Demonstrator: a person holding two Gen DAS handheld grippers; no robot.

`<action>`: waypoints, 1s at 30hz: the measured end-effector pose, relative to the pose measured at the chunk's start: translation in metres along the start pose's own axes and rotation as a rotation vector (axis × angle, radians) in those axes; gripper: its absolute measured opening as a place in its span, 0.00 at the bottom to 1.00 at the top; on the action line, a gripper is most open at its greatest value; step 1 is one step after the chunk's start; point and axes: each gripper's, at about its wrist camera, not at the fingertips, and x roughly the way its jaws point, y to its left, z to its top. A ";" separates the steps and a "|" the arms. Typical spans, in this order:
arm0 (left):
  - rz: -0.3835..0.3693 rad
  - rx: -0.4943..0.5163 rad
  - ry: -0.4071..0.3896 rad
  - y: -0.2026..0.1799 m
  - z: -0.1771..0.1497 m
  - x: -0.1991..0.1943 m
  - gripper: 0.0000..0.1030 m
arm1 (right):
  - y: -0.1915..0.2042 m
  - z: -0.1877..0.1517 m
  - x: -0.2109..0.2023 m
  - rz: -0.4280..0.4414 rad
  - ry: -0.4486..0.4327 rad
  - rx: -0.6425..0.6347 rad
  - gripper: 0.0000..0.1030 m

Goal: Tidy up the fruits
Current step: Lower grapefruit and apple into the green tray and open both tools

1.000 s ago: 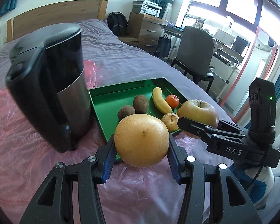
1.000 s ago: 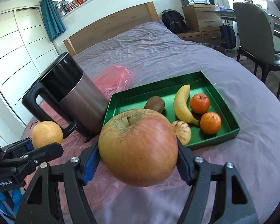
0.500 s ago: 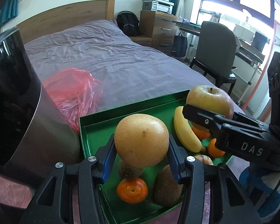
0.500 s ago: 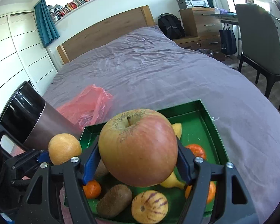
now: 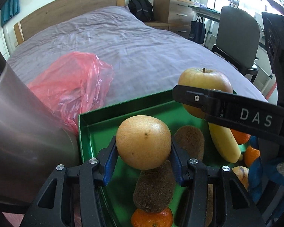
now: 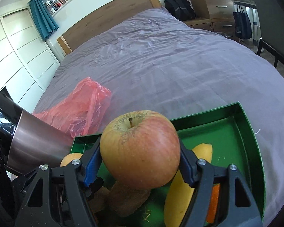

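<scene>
Tray (image 5: 123, 111) on the bed already holds kiwis (image 5: 154, 187), banana (image 5: 223, 143) and mandarins (image 5: 151, 218). Two fruits not yet set down: the left tongs (image 5: 143, 157) clamp a pear (image 5: 143, 141) over the tray's near-left part; the right tongs (image 6: 140, 167) clamp an apple (image 6: 140, 149) above the banana side (both airborne). Judged nearly finished. Kettle (image 6: 37, 143) and red bag (image 5: 73, 89) sit beside the tray.

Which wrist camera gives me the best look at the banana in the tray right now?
Left wrist view: the banana lies in the green tray, most of its length visible below the right gripper's finger. In the right wrist view, the apple and gripper cover much of it.
</scene>
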 end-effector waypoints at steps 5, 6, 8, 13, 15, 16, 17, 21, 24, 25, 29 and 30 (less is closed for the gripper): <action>-0.011 -0.018 0.022 0.002 -0.002 0.007 0.44 | -0.004 0.002 0.011 -0.089 0.078 -0.043 1.00; -0.016 -0.024 0.028 0.002 -0.002 0.008 0.44 | -0.006 0.001 0.013 -0.118 0.093 -0.056 1.00; -0.017 -0.024 0.043 0.003 -0.002 0.013 0.44 | -0.006 0.000 0.012 -0.135 0.100 -0.078 1.00; -0.032 -0.042 0.083 0.005 -0.002 0.021 0.44 | 0.008 -0.004 0.020 -0.182 0.143 -0.193 1.00; -0.029 -0.042 0.086 0.005 -0.003 0.022 0.44 | 0.008 -0.005 0.019 -0.183 0.143 -0.204 1.00; -0.026 -0.039 0.088 0.004 -0.003 0.022 0.44 | 0.007 -0.004 0.019 -0.174 0.152 -0.201 1.00; -0.022 -0.033 0.087 0.004 -0.003 0.021 0.44 | 0.007 -0.004 0.020 -0.175 0.154 -0.202 1.00; -0.008 -0.007 0.066 0.001 -0.004 0.017 0.45 | 0.009 -0.004 0.020 -0.186 0.160 -0.211 1.00; 0.009 0.016 0.038 0.000 -0.003 0.009 0.52 | 0.010 -0.004 0.020 -0.191 0.160 -0.209 1.00; 0.009 0.021 0.036 -0.001 -0.004 0.007 0.52 | 0.010 -0.004 0.020 -0.194 0.162 -0.209 1.00; 0.008 0.023 0.028 0.000 -0.003 -0.001 0.53 | 0.013 -0.004 0.021 -0.204 0.169 -0.215 1.00; 0.004 0.025 0.025 0.000 -0.003 -0.005 0.53 | 0.013 -0.004 0.021 -0.205 0.169 -0.215 1.00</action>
